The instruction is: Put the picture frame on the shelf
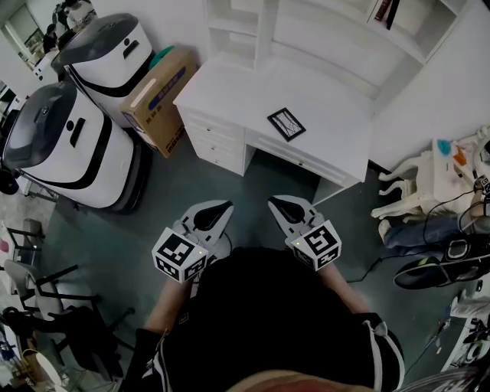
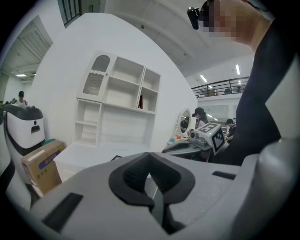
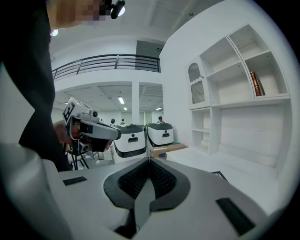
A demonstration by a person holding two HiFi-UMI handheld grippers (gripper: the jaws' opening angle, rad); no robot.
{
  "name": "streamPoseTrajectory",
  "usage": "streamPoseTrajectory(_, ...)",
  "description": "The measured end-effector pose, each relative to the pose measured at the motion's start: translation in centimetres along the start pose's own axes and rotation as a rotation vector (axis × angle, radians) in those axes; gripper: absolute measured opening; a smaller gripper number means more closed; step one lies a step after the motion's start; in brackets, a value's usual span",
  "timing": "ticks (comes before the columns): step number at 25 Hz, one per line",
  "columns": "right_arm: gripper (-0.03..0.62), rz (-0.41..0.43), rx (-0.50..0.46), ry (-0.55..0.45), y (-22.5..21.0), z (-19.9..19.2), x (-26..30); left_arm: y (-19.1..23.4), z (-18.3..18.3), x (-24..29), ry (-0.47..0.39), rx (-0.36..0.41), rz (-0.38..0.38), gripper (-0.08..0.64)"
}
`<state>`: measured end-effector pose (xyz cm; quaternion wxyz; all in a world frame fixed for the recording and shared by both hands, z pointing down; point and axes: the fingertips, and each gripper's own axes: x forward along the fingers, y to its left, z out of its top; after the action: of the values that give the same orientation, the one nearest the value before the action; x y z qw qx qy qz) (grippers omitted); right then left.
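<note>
The black picture frame (image 1: 286,124) lies flat on the white desk (image 1: 230,92), near its front edge. It shows as a small dark corner in the left gripper view (image 2: 116,158) and the right gripper view (image 3: 219,175). The white shelf unit (image 1: 321,31) rises behind the desk, its compartments mostly bare (image 2: 117,103) (image 3: 234,79). My left gripper (image 1: 227,205) and right gripper (image 1: 272,202) hover side by side over the floor, short of the desk. Both are shut with nothing between the jaws (image 2: 150,171) (image 3: 149,168).
Two white-and-black machines (image 1: 69,145) (image 1: 115,53) and a cardboard box (image 1: 157,99) stand left of the desk. A book (image 1: 387,11) leans on an upper shelf. A white chair (image 1: 417,184) and cables crowd the right, and black chairs (image 1: 46,306) the lower left.
</note>
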<state>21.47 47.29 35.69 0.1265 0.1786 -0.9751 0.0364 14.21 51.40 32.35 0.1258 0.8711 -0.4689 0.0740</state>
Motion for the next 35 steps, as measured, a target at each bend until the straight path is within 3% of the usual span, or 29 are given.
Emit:
streamPoseTrajectory(7, 0.021, -0.047, 0.017, 0.037, 0.5, -0.4, 1.4, 2.6, -0.3, -0.1, 0.002, 0.000, -0.056, 0.000)
streamPoseTrajectory(14, 0.023, -0.074, 0.054, 0.048, -2.1, -1.0, 2.0, 2.6, 0.5, 3.3, -0.006, 0.001, -0.120, 0.000)
streamPoseTrajectory(26, 0.023, -0.007, 0.051, 0.059, -10.7, 0.2, 6.1, 7.9, 3.0, 10.1, -0.009, -0.029, -0.053, 0.000)
streamPoseTrajectory(35, 0.023, 0.025, 0.065, 0.079, -18.7, -0.6, 5.7, 8.7, 5.1, 17.7, 0.005, -0.034, -0.037, 0.000)
